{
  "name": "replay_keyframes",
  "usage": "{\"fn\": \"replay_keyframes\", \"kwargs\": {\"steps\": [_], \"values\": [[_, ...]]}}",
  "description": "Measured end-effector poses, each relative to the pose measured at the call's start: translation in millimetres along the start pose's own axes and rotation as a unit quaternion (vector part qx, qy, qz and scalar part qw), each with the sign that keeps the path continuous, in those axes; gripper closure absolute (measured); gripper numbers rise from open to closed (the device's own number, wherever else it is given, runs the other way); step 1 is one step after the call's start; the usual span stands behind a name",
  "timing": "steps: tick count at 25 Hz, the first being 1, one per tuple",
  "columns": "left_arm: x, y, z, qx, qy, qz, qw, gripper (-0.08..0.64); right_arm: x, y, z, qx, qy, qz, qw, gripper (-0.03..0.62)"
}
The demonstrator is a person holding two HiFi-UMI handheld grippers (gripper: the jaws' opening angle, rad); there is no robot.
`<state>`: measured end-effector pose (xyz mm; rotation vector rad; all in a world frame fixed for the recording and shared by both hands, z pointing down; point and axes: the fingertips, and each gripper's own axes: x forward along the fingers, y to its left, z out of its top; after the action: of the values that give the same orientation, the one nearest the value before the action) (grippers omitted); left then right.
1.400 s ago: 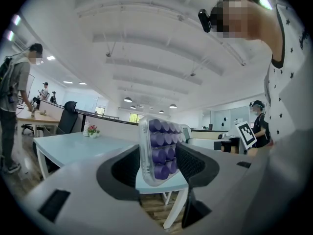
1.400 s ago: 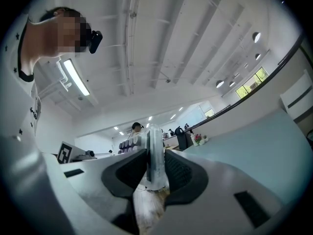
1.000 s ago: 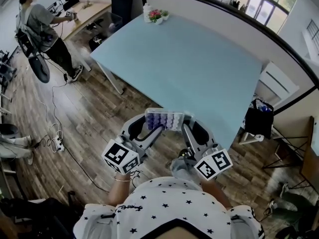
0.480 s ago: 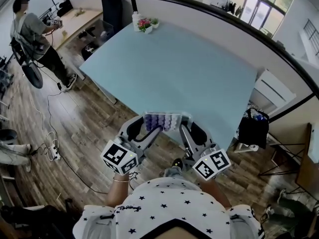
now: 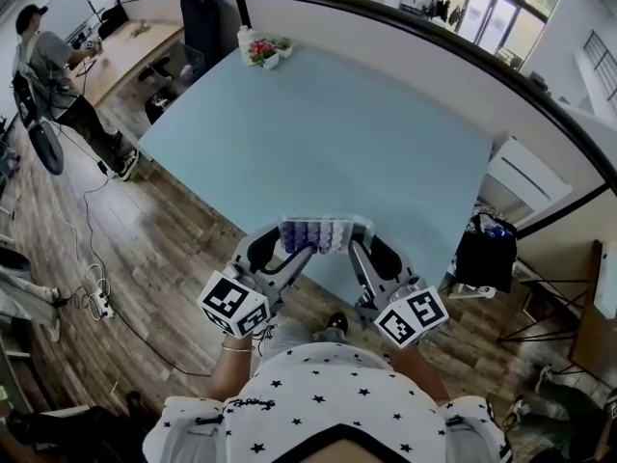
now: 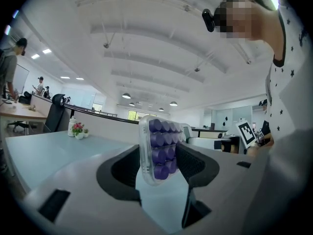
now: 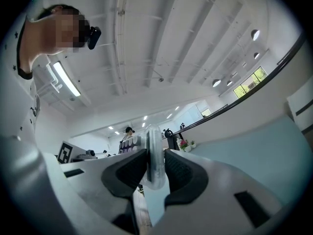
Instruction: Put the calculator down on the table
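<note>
While calculator (image 5: 316,233) hangs by table (image 5: 337,133) edge | flowerpots (image 5: 262,52) far corner; person (image 5: 46,61) beyond

A floor of dark wood planks (image 5: 183,258) is seen under a large light-blue table (image 5: 337,133), at whose far corner a small pot of flowers (image 5: 262,52) is set. A low partition wall (image 5: 405,37) with a dark rail runs behind it, and windows (image 5: 496,8) are seen beyond. A white beamed ceiling (image 6: 146,48) is lit by round lamps (image 6: 126,96).
</note>
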<state>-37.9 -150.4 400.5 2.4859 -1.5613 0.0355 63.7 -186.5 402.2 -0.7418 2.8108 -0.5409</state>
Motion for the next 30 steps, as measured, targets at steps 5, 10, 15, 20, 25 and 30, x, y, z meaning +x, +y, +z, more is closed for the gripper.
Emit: {"fn": "replay_keyframes", "kwargs": {"steps": [5,10,15,20,25,30], "values": [[14.9,15.9,-1.6,-0.005,0.009,-0.016,0.9998,0.311,13.0,-12.1,-1.8,0.002,0.000,-0.017,1.000,0.488],[38.7,38.1,4.2,-0.008,0.019,-0.049,0.9986,0.310,32.0,-28.1,2.6,0.002,-0.008,-0.053,0.999,0.488],[62.2,64.4,7.2,0.000,0.034,-0.080,0.9962,0.310,55.1,-45.4,2.2,0.006,-0.015,-0.083,0.996,0.488],[79.5,94.6,3.6,-0.010,0.048,-0.099,0.9939,0.310,82.2,-59.0,-4.0,0.009,-0.007,-0.107,0.994,0.488],[96.6,115.2,-5.3,-0.018,0.058,-0.119,0.9910,0.310,98.6,-74.5,-13.9,0.015,0.000,-0.134,0.991,0.488],[108.0,135.6,-16.3,-0.029,0.070,-0.130,0.9887,0.310,115.4,-86.6,-25.3,0.017,0.011,-0.152,0.988,0.489]]}}
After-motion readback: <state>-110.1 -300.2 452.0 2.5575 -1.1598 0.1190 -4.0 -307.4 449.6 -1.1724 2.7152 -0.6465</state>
